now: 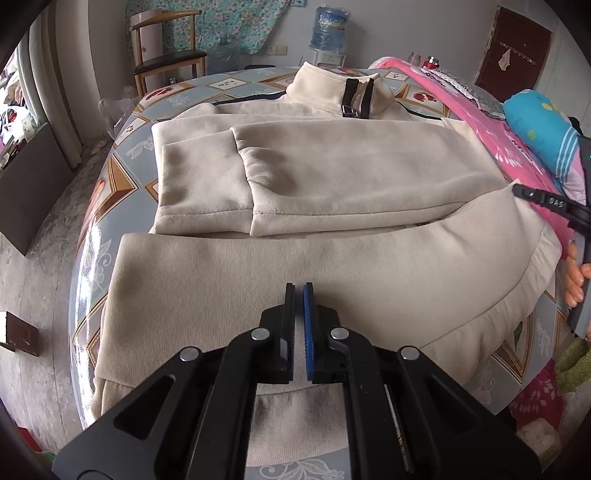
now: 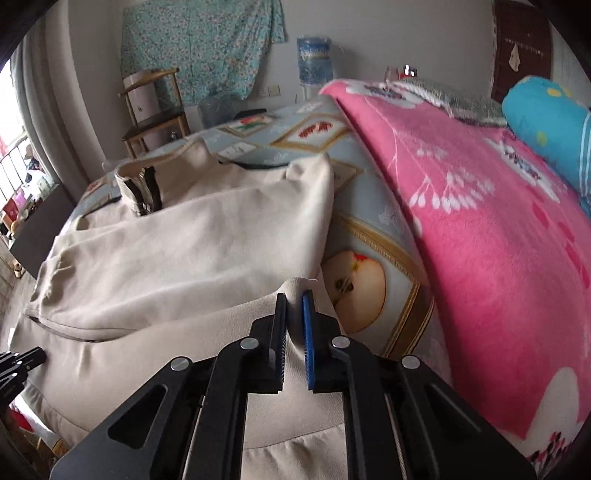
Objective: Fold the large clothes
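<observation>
A: A cream jacket (image 1: 332, 173) lies spread on a round surface (image 1: 122, 147) covered with a fruit-print cloth, collar (image 1: 343, 92) at the far side, zipper half shut, both sleeves folded across the chest.

B: And the hem?

A: The near hem is turned up over the lower body. The left gripper (image 1: 298, 291) sits at the middle of that fold, fingers (image 1: 308, 332) nearly closed, a strip of cream cloth showing between them.

B: The right one?

A: In its own view the right gripper (image 2: 294, 301) pinches a raised corner of the jacket (image 2: 184, 240) at the garment's right edge, fingers (image 2: 307, 339) clamped on the fabric. From the left view, its tip (image 1: 532, 194) meets that same corner.

B: What surrounds it?

A: A pink blanket (image 2: 480, 221) lies just beside the jacket, a blue pillow (image 2: 546, 122) beyond it. Behind the surface stand a wooden chair (image 1: 166, 55) and a water jug (image 1: 328, 29) against the wall, where floral cloth (image 2: 199, 44) hangs.
</observation>
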The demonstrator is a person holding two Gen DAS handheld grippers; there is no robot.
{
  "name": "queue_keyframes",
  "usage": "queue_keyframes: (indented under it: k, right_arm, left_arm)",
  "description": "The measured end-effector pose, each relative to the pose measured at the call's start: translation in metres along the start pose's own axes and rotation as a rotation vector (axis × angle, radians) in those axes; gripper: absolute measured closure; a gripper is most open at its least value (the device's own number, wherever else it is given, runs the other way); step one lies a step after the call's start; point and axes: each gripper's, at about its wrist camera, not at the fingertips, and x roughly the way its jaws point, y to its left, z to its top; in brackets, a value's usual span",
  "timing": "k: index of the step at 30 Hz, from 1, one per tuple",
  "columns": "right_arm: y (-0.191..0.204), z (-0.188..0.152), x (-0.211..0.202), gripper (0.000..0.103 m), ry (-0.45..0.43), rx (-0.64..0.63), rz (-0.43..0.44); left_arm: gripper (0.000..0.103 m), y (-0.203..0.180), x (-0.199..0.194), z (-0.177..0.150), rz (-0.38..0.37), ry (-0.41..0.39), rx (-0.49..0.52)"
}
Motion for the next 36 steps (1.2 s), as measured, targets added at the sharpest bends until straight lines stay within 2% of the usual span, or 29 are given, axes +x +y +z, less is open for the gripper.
queue_keyframes:
  k: [3,6,9,11,13,16,18,20,22,23,24,26,29,31,33,34,36]
  right_arm:
    - [0.002,0.0,0.002,0.093,0.0,-0.01,-0.015]
    - [-0.002,0.006,-0.019,0.081,-0.008,0.007,-0.037]
    - [-0.01,0.01,-0.057,0.071,-0.077,0.041,-0.025]
    - [-0.006,0.009,-0.082,0.07,-0.114,0.038,0.025]
    - [0.012,0.004,-0.099,0.07,-0.125,-0.006,0.116]
    - [0.063,-0.014,-0.092,0.07,-0.033,-0.12,0.287]
    - [0.104,-0.031,-0.071,0.071,0.058,-0.212,0.367]
    - [0.136,-0.044,-0.05,0.08,0.13,-0.288,0.393]
    - [0.156,-0.05,-0.027,0.088,0.192,-0.329,0.383]
    - [0.161,-0.051,-0.015,0.093,0.202,-0.345,0.345]
    - [0.162,-0.048,-0.013,0.095,0.176,-0.349,0.338]
    - [0.162,-0.039,-0.007,0.095,0.176,-0.335,0.319]
    - [0.162,-0.032,0.004,0.095,0.173,-0.305,0.332]
    - [0.16,-0.03,0.006,0.096,0.169,-0.282,0.331]
    - [0.159,-0.03,0.007,0.096,0.161,-0.262,0.33]
    - [0.156,-0.03,0.007,0.096,0.164,-0.249,0.337]
    - [0.15,-0.027,0.004,0.096,0.173,-0.211,0.327]
  left_arm:
    - [0.098,0.001,0.0,0.0,-0.001,-0.003,-0.003]
    - [0.098,0.001,0.0,-0.001,-0.002,-0.005,-0.006]
    - [0.098,0.001,0.0,-0.001,-0.002,-0.007,-0.001]
    - [0.098,0.001,0.0,-0.001,-0.003,-0.007,-0.001]
    - [0.098,0.001,0.0,-0.001,-0.006,-0.009,0.0]
    - [0.098,0.002,0.0,-0.002,-0.012,-0.012,-0.001]
    - [0.098,0.003,-0.001,-0.002,-0.014,-0.013,-0.004]
    - [0.098,0.003,-0.001,-0.002,-0.015,-0.013,-0.007]
    - [0.098,0.003,-0.001,-0.001,-0.016,-0.012,-0.006]
    - [0.098,0.003,-0.001,-0.001,-0.017,-0.01,-0.003]
    - [0.098,0.004,-0.002,-0.001,-0.013,-0.01,-0.001]
    - [0.098,0.004,-0.009,0.0,-0.016,-0.024,0.003]
    - [0.098,-0.002,-0.025,0.002,-0.127,-0.06,0.026]
    - [0.098,-0.013,-0.027,0.001,-0.189,-0.054,0.056]
    - [0.098,-0.025,-0.02,-0.002,-0.221,-0.026,0.082]
    - [0.098,-0.032,-0.014,-0.004,-0.218,-0.007,0.097]
    - [0.098,-0.041,0.001,-0.01,-0.161,0.041,0.123]
